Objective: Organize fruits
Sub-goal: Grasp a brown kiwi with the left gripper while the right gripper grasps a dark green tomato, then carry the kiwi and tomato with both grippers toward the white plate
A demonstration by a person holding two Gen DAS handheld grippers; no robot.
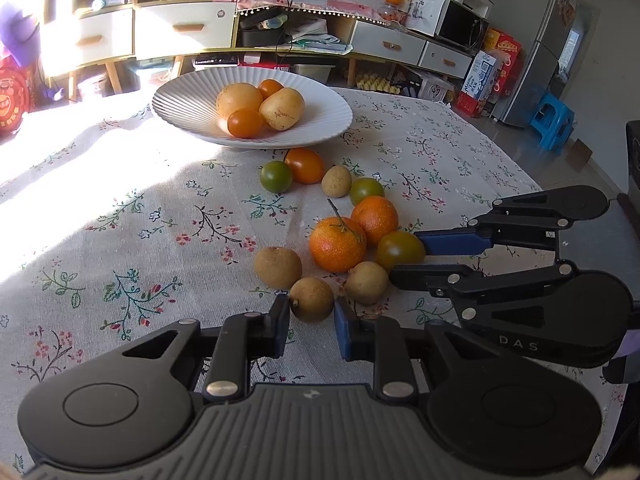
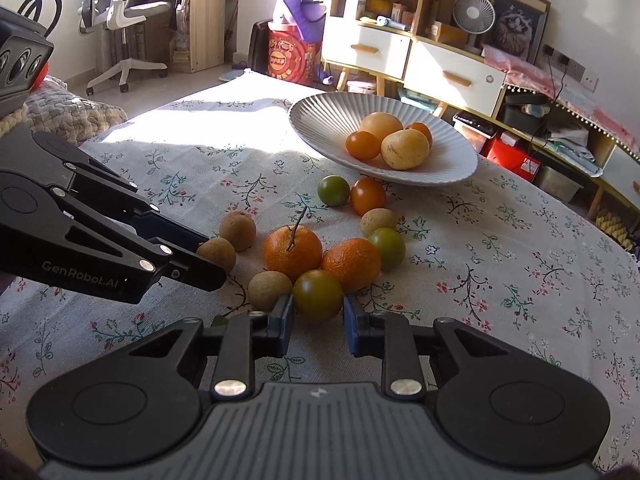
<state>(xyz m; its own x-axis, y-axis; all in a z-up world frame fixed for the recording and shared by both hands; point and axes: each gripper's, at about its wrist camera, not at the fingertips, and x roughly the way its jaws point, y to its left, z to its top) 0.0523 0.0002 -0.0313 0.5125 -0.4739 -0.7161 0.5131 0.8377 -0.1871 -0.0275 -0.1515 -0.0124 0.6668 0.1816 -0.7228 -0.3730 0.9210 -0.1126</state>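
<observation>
Left gripper (image 1: 311, 312) clamping a brown longan (image 1: 311, 299) on the floral tablecloth (image 1: 120, 248); right gripper (image 2: 318, 312) squeezing a green-brown tomato (image 2: 318, 295) beside two oranges (image 2: 293, 252). Reading "GenRobot.AI" and "DAS" on the black housings. Ribbed white plate (image 1: 180, 100) sitting beyond, holding fruit.

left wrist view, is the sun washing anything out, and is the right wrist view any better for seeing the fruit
Left wrist view: sunlight blows out the tablecloth at left and the far shelf, but the plate and loose fruit read clearly; fisheye bends the edges. Right wrist view: one bright patch on the tablecloth behind the fruit; the fruit lies in even shade, sharp.
</observation>
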